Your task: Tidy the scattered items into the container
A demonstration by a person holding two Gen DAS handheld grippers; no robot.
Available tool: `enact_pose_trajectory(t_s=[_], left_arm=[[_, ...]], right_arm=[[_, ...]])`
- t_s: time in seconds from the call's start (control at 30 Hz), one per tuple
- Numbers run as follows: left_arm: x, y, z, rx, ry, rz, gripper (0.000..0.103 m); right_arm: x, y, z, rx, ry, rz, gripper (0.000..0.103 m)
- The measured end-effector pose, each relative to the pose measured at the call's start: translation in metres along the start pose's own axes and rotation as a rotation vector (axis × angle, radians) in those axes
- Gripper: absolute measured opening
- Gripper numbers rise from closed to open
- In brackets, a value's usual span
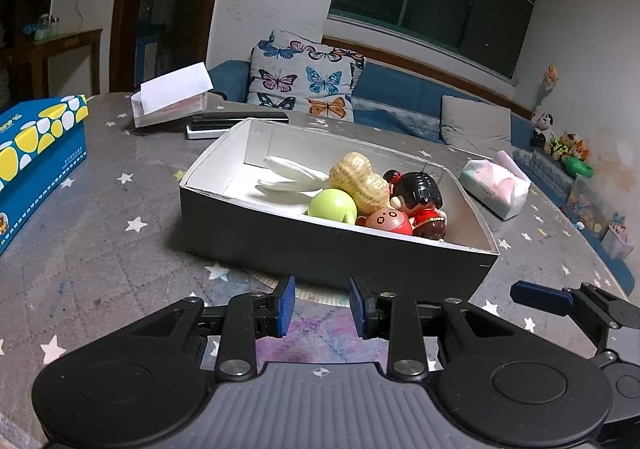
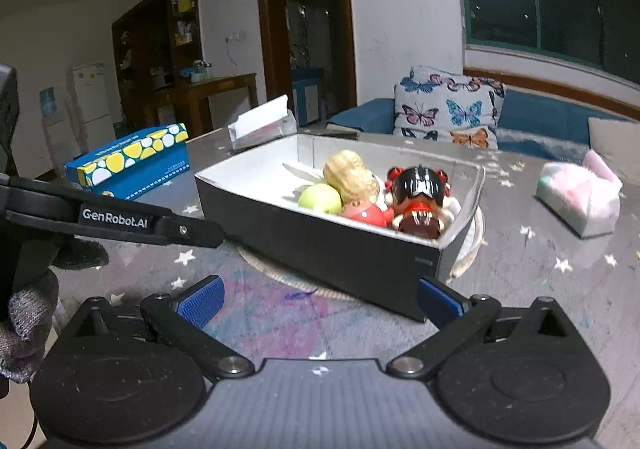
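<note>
The box (image 1: 320, 253), dark outside and white inside, sits on a round mat in the middle of the star-patterned worktop (image 1: 100, 249), and the toys are already in it. A green apple toy (image 1: 333, 203), a big peanut toy (image 1: 360, 181), a white leaf-shaped piece (image 1: 292, 175), a small red round figure (image 1: 390, 221) and a black-haired doll in red (image 1: 420, 195) are bunched toward the box's right end; its left end is bare.

The left claw (image 1: 322, 307) hangs just short of the box's near wall with its blue pads part-way apart and nothing between them. The right claw (image 2: 320, 299) has its pads spread as wide as they go, also empty, facing the box's near right corner. A gloved hand (image 2: 28, 313) shows at the left edge of the right wrist view.

No loose toy is visible on the worktop near the box. What remains are a blue and yellow carton (image 1: 36, 157) at the left edge, a clear open case (image 1: 172, 101) at the far side and a tissue pack (image 1: 494, 187) to the right, none of which look like scattered items.

My reading is that the gathering step is finished or close to it. The next move calls for scanning the worktop beyond these views for a missed piece; if there is none, both claws can back off without knocking the box.
</note>
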State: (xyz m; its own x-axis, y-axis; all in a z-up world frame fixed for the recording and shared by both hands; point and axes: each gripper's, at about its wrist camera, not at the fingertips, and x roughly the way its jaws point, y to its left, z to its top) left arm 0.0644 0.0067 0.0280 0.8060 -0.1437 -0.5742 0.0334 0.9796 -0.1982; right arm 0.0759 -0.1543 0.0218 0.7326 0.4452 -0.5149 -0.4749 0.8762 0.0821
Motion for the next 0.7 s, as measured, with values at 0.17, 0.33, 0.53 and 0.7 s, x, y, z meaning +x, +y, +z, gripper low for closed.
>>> enact_pose_trajectory(t_s=[0.17,0.33,0.53,0.7], left_arm=[[0.002,-0.005,-0.005,0.039,-0.004,0.017,0.032],[0.006,-0.009,-0.009,0.06,0.017,0.011,0.032],[0.01,-0.01,-0.013,0.086,0.018,0.047,0.032],[0.015,-0.008,-0.014,0.097,0.02,0.089,0.032]], right_arm=[[0.005,-0.003,-0.008,0.046,0.021,-0.009,0.103],[0.01,-0.001,-0.01,0.061,0.031,-0.009,0.103],[0.016,0.004,-0.012,0.063,0.047,-0.002,0.103],[0.022,0.005,-0.014,0.073,0.059,-0.009,0.103]])
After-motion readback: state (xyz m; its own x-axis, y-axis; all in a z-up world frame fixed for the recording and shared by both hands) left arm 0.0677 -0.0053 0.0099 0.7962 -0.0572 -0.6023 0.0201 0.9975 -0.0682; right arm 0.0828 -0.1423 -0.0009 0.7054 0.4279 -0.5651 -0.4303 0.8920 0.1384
